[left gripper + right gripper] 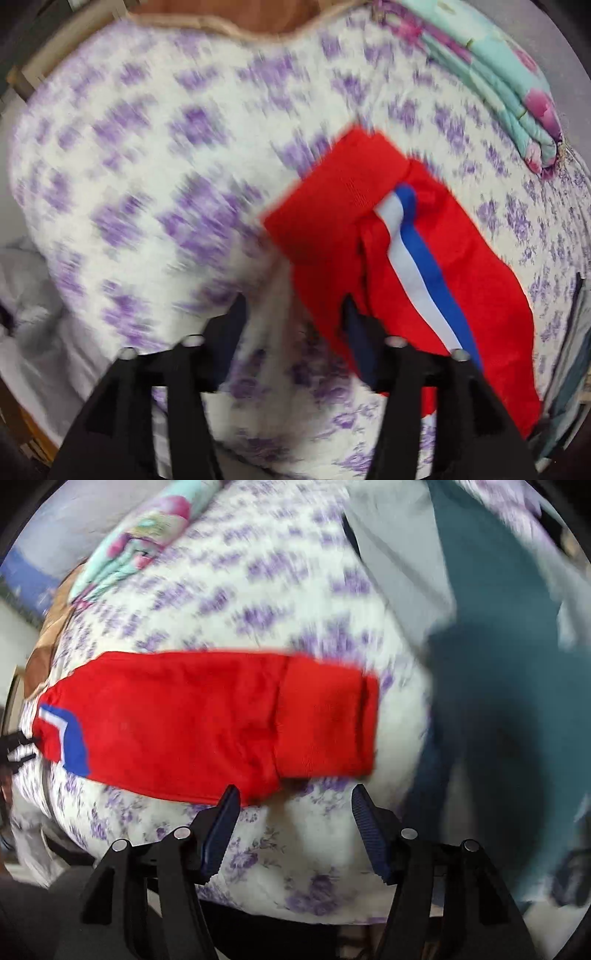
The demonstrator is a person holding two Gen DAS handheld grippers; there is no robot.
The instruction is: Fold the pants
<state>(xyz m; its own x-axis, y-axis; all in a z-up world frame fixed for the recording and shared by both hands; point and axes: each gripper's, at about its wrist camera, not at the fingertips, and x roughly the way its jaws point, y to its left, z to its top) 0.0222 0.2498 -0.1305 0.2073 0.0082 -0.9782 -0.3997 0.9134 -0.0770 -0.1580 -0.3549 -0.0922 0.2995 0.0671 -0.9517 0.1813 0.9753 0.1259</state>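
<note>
Pants (417, 258), red and folded into a long bundle, lay on the bed (147, 166) in the left wrist view, their long axis running diagonally from the ribbed cuff end at upper left down toward the lower right. A white and blue stripe (421, 266) ran lengthwise along the cloth. The left gripper (295, 310) had its jaws released and apart; the left finger stood over bare bedspread, the right finger showed in front of the red cloth's lower edge, and nothing was clenched between them. The bedspread was white with blurred purple flowers and looked quilted. A folded mint quilt (517, 92) with pink flowers sat at the upper right, well apart from the pants.

Seen from the right wrist, the pants (207, 723) stretched nearly level across the picture, the ribbed cuff end pointing right and the striped end at the left. The right gripper (295, 801) hung just below their lower edge, jaws released and wide, with only flowered bedspread between the dark, ridged pads (369, 834). Teal cloth (498, 664) filled the right side, beside the bed (295, 572).
</note>
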